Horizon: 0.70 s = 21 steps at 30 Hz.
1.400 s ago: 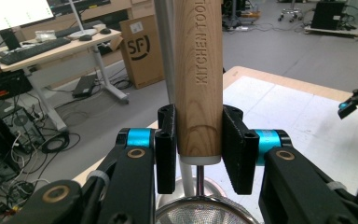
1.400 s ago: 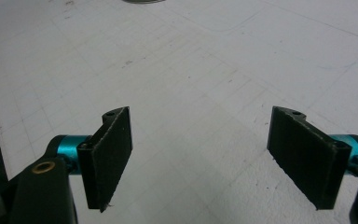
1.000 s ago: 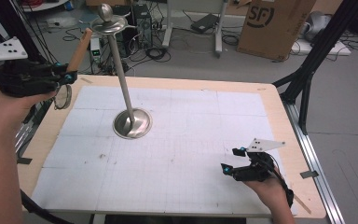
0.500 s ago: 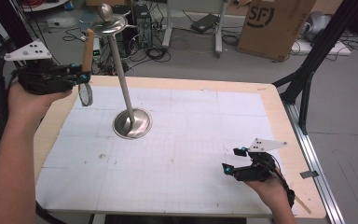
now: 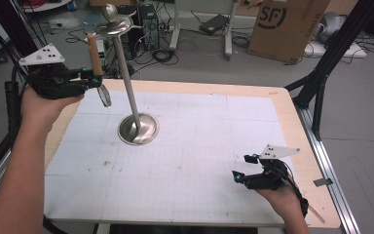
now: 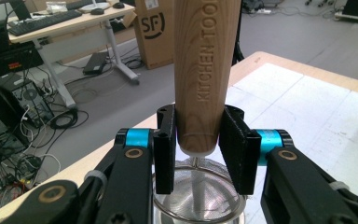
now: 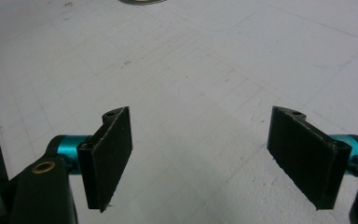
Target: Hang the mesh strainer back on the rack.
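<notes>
My left gripper (image 5: 93, 80) is shut on a small strainer by its wooden handle (image 5: 95, 53), at the table's far left. The handle stands upright and the round mesh (image 5: 105, 95) hangs below the jaws. In the left gripper view the pads (image 6: 235, 149) press both sides of the handle (image 6: 205, 70), stamped KITCHEN TOOL, with the mesh (image 6: 200, 196) beneath; the jaws have just been opening slightly, the handle still between them. Just to the right rises a metal stand (image 5: 126, 83) with a round base (image 5: 137, 129). My right gripper (image 5: 242, 167) rests open near the front right, nothing between its jaws (image 7: 200, 158).
A white gridded mat (image 5: 199, 146) covers the wooden table. The stand carries a disc and knob (image 5: 111, 19) at its top. Beyond the table lie cables, a cardboard box (image 5: 287, 24) and black tripod legs (image 5: 321, 78) at the right.
My left hand has carried the strainer to the right and a little down, closer to the stand's pole. The right gripper has stayed where it was.
</notes>
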Tool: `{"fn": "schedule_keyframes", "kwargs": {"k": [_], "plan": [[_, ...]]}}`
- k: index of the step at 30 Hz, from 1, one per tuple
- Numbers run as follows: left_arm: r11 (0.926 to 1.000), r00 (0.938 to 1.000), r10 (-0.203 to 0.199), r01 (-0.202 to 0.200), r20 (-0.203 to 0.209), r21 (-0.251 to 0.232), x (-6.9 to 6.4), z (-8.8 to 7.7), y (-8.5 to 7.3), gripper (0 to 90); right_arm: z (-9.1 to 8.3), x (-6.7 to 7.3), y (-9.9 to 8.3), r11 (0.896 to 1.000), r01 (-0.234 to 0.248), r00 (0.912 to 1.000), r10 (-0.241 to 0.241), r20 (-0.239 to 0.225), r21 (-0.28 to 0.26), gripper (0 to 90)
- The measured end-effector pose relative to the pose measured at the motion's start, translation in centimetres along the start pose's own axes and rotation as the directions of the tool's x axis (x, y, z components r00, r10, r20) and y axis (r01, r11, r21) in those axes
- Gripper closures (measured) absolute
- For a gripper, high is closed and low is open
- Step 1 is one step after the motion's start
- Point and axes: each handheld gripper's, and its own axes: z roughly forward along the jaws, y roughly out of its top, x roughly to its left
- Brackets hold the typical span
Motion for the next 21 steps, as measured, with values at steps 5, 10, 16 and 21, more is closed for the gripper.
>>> {"fn": "schedule_keyframes", "kwargs": {"k": [5,10,16,21], "plan": [[0.9997,0.9997,-0.025,0.025,-0.006,-0.008,0.1,-0.4,-0.5,58.0,0.0,0.0,0.0,1.0,-0.004,1.0,0.004,0.0,0.001,21.5],[0.9992,0.999,-0.039,0.039,-0.022,-0.009,0.2,-0.8,-1.2,48.1,0.1,0.1,0.0,1.0,-0.004,1.0,0.004,0.001,0.004,21.5],[0.9976,0.9977,-0.067,0.066,-0.01,-0.018,-0.2,-1.3,-2.4,37.0,0.1,0.1,0.0,1.0,-0.006,1.0,0.006,0.0,0.006,21.5],[0.9976,0.9979,-0.064,0.064,0.006,-0.025,-0.8,-1.6,-3.7,34.4,0.1,0.0,-0.1,1.0,-0.005,1.0,0.005,0.003,0.006,21.5]]}}
